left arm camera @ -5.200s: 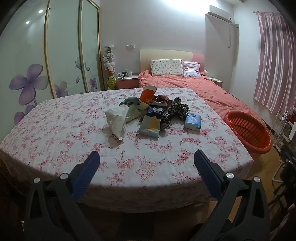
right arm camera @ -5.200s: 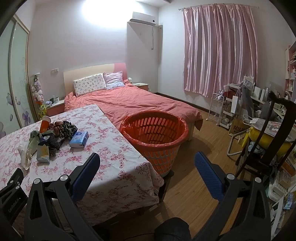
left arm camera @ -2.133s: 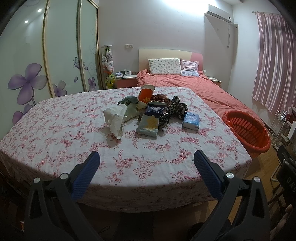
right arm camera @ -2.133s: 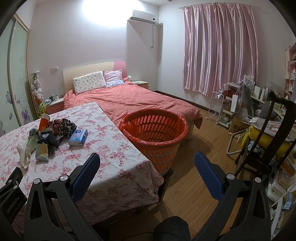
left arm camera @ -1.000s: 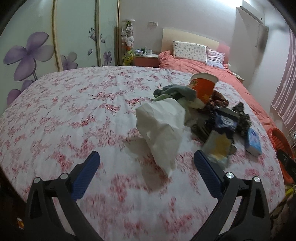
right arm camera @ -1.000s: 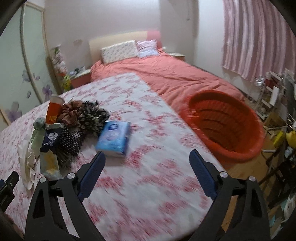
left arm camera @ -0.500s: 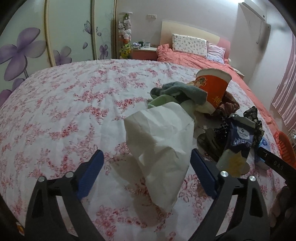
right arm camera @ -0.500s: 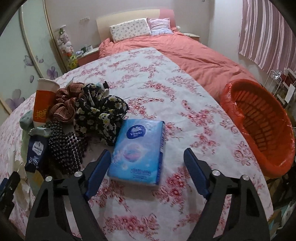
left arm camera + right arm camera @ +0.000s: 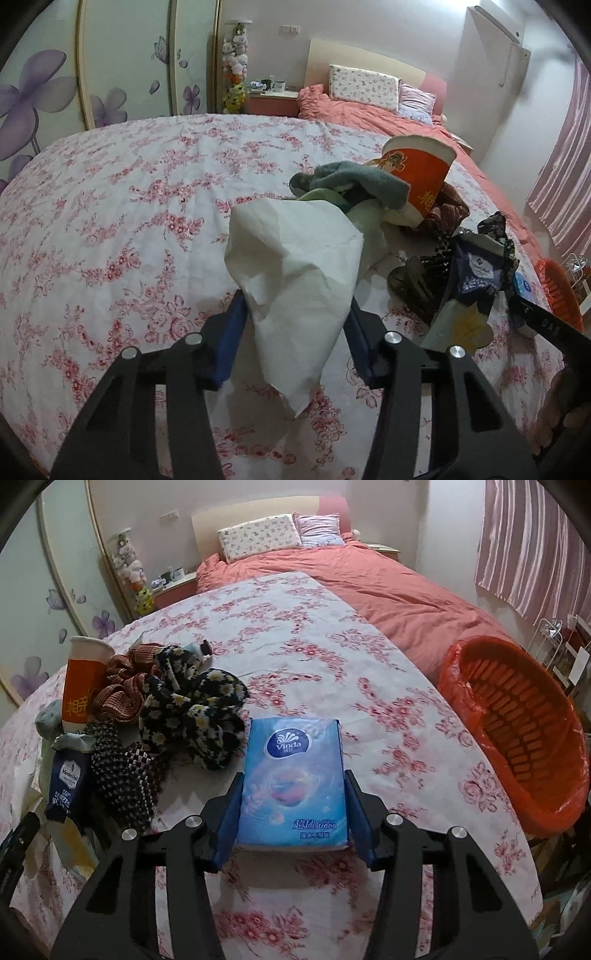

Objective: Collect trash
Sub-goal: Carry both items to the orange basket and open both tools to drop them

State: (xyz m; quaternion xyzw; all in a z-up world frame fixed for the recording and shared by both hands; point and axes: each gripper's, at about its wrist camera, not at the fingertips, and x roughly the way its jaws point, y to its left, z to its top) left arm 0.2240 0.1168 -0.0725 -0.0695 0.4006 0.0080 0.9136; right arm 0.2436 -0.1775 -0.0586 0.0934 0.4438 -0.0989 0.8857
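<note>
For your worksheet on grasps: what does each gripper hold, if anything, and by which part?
Left gripper: white paper, pinched at its lower middle. Right gripper: tissue pack, clamped across its long sides at the near end.

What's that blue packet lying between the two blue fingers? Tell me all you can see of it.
The blue packet is a soft plastic pack of Vinda tissues, glossy, with a white-and-blue logo and a pink swirl print. It lies flat on the floral tablecloth, apparently unopened. The right gripper straddles it, pads against both long sides. A flowered black cloth lies at its upper left corner.
</note>
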